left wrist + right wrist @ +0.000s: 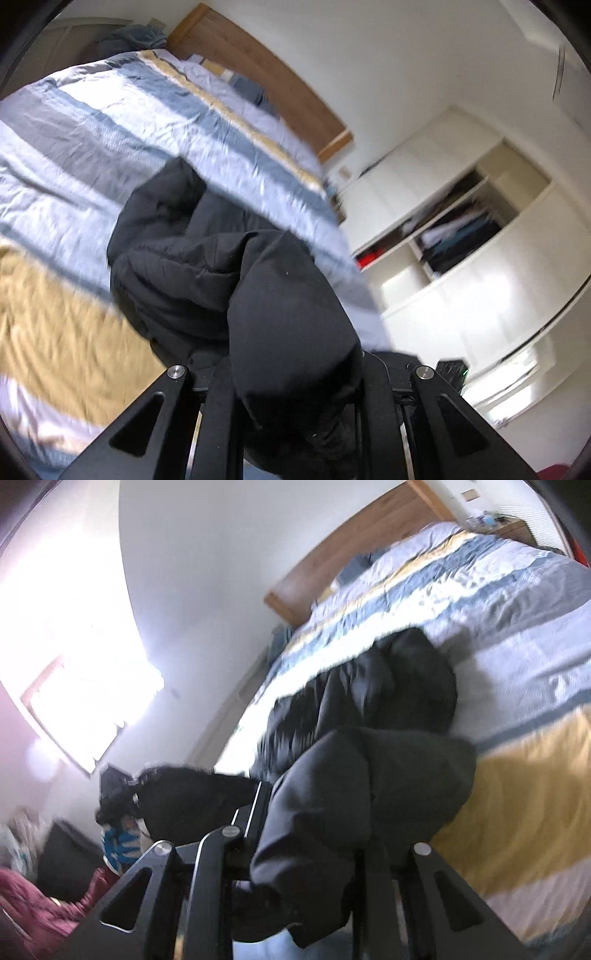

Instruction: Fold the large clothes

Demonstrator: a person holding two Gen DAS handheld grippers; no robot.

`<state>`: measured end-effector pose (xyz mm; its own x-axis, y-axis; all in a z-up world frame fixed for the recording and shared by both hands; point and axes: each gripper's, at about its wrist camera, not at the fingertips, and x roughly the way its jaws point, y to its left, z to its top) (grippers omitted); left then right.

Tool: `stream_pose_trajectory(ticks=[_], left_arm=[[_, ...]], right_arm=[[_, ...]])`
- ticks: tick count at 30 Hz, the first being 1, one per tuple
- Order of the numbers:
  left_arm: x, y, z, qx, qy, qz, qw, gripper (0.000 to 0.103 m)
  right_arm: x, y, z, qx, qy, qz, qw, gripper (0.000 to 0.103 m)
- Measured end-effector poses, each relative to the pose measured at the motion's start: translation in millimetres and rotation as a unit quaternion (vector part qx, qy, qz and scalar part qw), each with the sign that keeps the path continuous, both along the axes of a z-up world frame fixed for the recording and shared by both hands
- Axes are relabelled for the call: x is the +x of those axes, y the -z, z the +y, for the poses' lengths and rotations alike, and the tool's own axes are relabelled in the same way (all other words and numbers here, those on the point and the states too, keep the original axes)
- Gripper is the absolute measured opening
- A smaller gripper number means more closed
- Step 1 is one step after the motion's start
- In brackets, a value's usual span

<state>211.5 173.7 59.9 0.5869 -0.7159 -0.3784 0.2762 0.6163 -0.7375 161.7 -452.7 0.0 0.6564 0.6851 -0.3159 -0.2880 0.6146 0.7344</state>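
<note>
A large black garment (207, 266) lies bunched on the striped bed cover (110, 122), and part of it rises off the bed toward each camera. In the left wrist view my left gripper (295, 391) is shut on a thick fold of the black garment, which drapes over and hides its fingertips. The right wrist view shows the same black garment (373, 709) trailing across the bed cover (517, 635). There my right gripper (314, 871) is shut on another fold of it, its tips also buried in cloth. Both views are blurred.
A wooden headboard (273, 74) stands at the bed's far end. White shelving (472, 221) with stacked clothes is to the right of the bed. In the right wrist view a bright window (85, 686), a maroon cloth (33, 912) and the other handheld device (122, 812) sit at left.
</note>
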Motion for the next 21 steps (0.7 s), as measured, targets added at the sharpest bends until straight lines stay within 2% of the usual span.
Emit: stream_pose_trajectory(ticks=[5,7,10,13,16,21], left_arm=[[54.4,-4.1,36.4,-0.083,-0.023,-0.006,0.9963,0.017],[78.8,-6.7,46.6,-0.101,-0.040,-0.011,0.9940,0.017],[119.1,-9.1,56.9,-0.120,-0.065,-0.010,0.9906,0.020],[166.7,-6.3,59.1,-0.108,-0.092,0.007,0.9899,0.022],[210.8,0.3,51.7,-0.078,-0.110,0.027,0.9905,0.022],[289.2,27.3,43.7,-0.033,-0.146,0.073,0.9861,0.023]], right_arm=[[40.1,-9.4,-55.6,0.102,0.068,-0.022,0.992,0.020],[61.9,-14.1,-65.1,0.119,0.090,-0.028,0.988,0.020],[102.9,-23.5,-71.9,0.115,0.117,-0.030,0.986,0.020],[156.1,-32.0,-68.5,0.093,0.138,-0.025,0.986,0.020],[212.4,-32.5,-58.5,0.071,0.161,-0.010,0.984,0.020],[297.1,-13.0,-50.1,0.046,0.201,0.029,0.978,0.021]])
